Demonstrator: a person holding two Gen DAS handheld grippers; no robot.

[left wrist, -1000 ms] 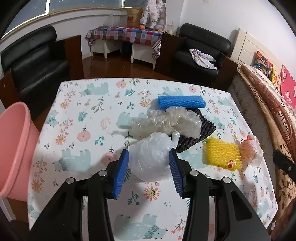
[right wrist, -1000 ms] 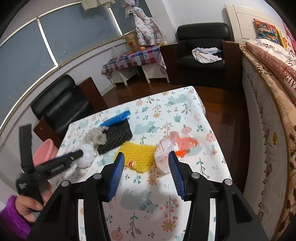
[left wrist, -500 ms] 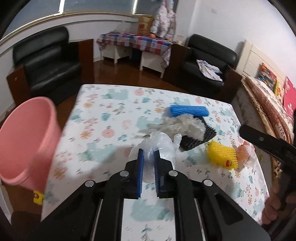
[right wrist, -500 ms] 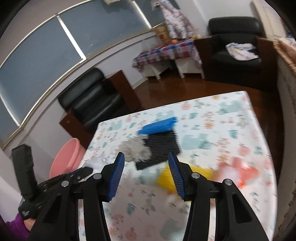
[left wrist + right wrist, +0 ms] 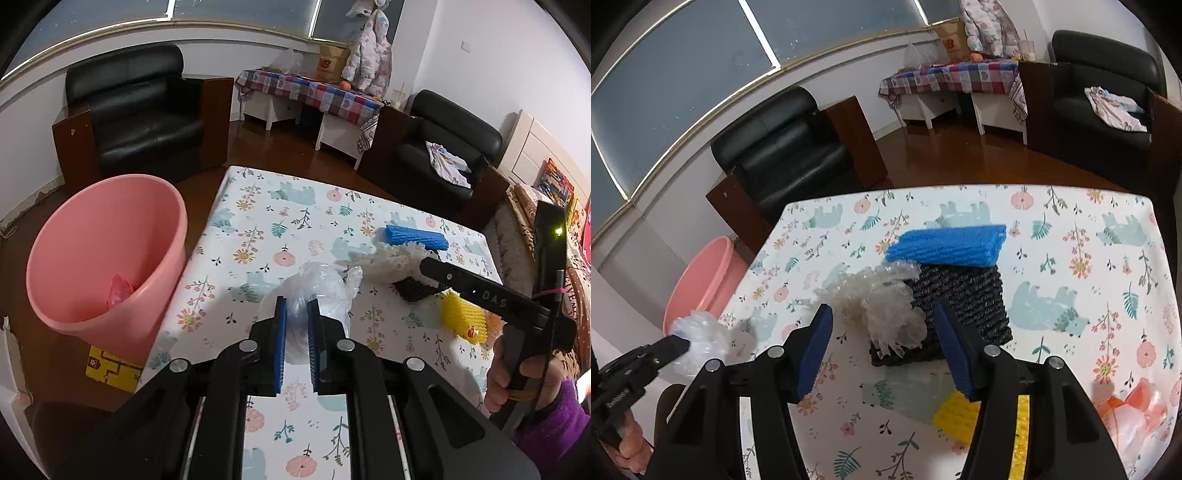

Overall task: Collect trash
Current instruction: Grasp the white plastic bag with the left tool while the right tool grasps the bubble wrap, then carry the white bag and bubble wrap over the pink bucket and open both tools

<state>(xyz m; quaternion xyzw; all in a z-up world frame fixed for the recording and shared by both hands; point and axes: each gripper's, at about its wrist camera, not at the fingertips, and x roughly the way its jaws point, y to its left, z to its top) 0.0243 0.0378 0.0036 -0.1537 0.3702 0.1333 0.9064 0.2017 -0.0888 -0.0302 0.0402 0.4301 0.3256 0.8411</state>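
My left gripper (image 5: 295, 314) is shut on a crumpled clear plastic bag (image 5: 321, 288), held above the table's left edge; it also shows in the right wrist view (image 5: 698, 332). A pink bin (image 5: 92, 258) stands left of the table with a pink scrap inside. My right gripper (image 5: 882, 325) is open, hovering over a clear crinkled wrap (image 5: 882, 306) lying on a black foam net (image 5: 964, 306). A blue foam sleeve (image 5: 949, 243), a yellow foam net (image 5: 960, 410) and an orange-white bag (image 5: 1137, 410) lie on the floral tablecloth (image 5: 1071, 258).
Black armchairs (image 5: 136, 110) stand beyond the table, and a low table with a checked cloth (image 5: 314, 92) is at the back. A bed (image 5: 554, 206) runs along the right side. A yellow box (image 5: 110, 363) sits under the bin.
My left gripper closed on the clear plastic bag and carried it left toward the pink bin. My right gripper swung from the yellow net and orange bag to over the clear wrap and black net.
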